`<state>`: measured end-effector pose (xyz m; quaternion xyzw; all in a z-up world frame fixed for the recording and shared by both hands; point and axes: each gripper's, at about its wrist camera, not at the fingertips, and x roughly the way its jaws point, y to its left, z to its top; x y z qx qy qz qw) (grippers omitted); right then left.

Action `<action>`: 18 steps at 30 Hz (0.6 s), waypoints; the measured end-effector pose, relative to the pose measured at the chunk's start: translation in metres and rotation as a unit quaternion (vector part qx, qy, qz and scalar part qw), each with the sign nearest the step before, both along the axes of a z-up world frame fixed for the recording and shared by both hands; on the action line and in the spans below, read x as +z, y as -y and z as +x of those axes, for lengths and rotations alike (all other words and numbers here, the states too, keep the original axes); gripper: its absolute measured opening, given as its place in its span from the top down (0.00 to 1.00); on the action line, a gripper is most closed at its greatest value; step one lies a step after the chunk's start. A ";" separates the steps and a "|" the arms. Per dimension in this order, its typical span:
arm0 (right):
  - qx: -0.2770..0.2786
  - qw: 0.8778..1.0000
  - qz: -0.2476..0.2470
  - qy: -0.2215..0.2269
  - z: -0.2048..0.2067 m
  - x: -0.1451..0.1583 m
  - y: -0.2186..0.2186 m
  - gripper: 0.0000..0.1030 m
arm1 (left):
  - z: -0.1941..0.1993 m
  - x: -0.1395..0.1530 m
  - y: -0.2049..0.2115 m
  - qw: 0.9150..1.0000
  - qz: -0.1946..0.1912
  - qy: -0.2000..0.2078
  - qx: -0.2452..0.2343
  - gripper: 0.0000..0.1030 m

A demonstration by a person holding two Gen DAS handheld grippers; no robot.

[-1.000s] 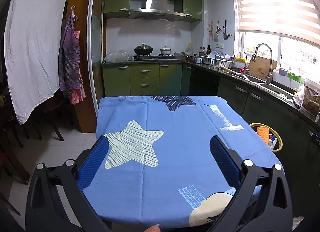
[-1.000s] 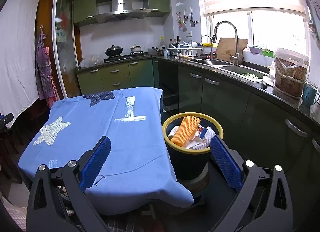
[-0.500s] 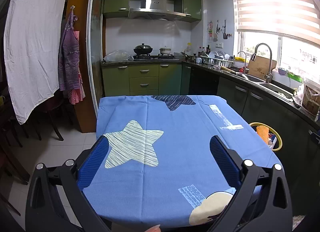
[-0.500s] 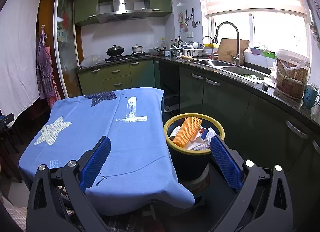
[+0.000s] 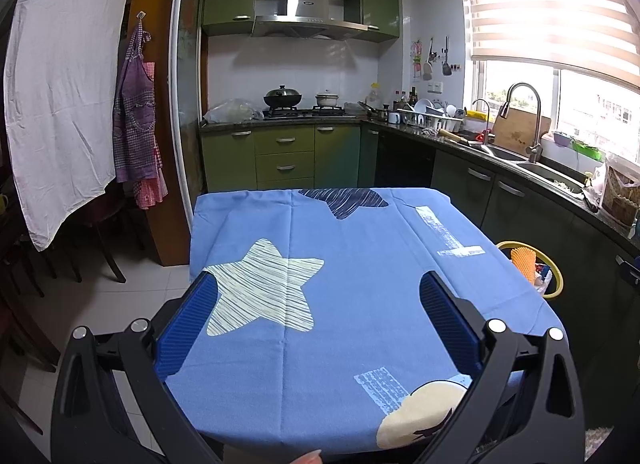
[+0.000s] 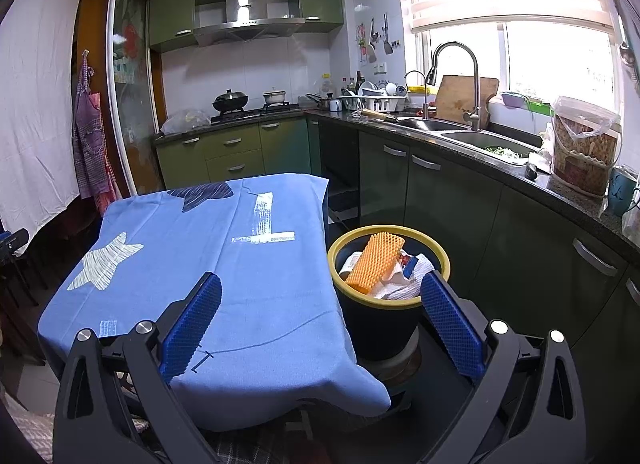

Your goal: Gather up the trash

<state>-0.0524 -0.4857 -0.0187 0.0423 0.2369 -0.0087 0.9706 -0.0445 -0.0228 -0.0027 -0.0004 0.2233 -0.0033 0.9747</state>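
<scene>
A dark trash bin with a yellow rim (image 6: 362, 302) stands on the floor right of the table. It holds an orange foam net (image 6: 374, 262) and white crumpled paper (image 6: 396, 288). The bin also shows at the right edge of the left wrist view (image 5: 554, 288). The table wears a blue cloth with star prints (image 5: 320, 284), also in the right wrist view (image 6: 224, 264). My left gripper (image 5: 318, 290) is open and empty above the table's near end. My right gripper (image 6: 320, 292) is open and empty, near the table's right corner and the bin.
Green kitchen cabinets and a dark counter (image 6: 500, 168) with a sink and faucet (image 6: 456, 64) run along the right. A stove with pots (image 5: 300, 104) is at the back. A white sheet (image 5: 60, 84) and an apron (image 5: 136, 116) hang on the left, above chairs.
The right gripper has drifted slightly back and up, so the bin sits a little lower in view. The left gripper has hardly moved. Both stay open.
</scene>
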 end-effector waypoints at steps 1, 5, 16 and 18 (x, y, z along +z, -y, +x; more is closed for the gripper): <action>0.000 1.000 0.000 0.000 0.000 0.000 0.000 0.05 | 0.000 0.000 0.000 1.000 0.000 0.000 0.000 0.07; 0.000 1.000 0.000 -0.002 0.001 -0.001 -0.001 0.05 | 0.001 -0.001 0.000 1.000 0.001 -0.003 -0.002 0.07; 0.002 1.000 0.002 -0.005 0.003 -0.003 -0.002 0.05 | 0.002 0.000 0.000 1.000 0.003 -0.005 -0.004 0.07; 0.002 1.000 0.002 -0.005 0.003 -0.003 -0.002 0.05 | 0.002 0.000 0.001 1.000 0.004 -0.006 -0.005 0.07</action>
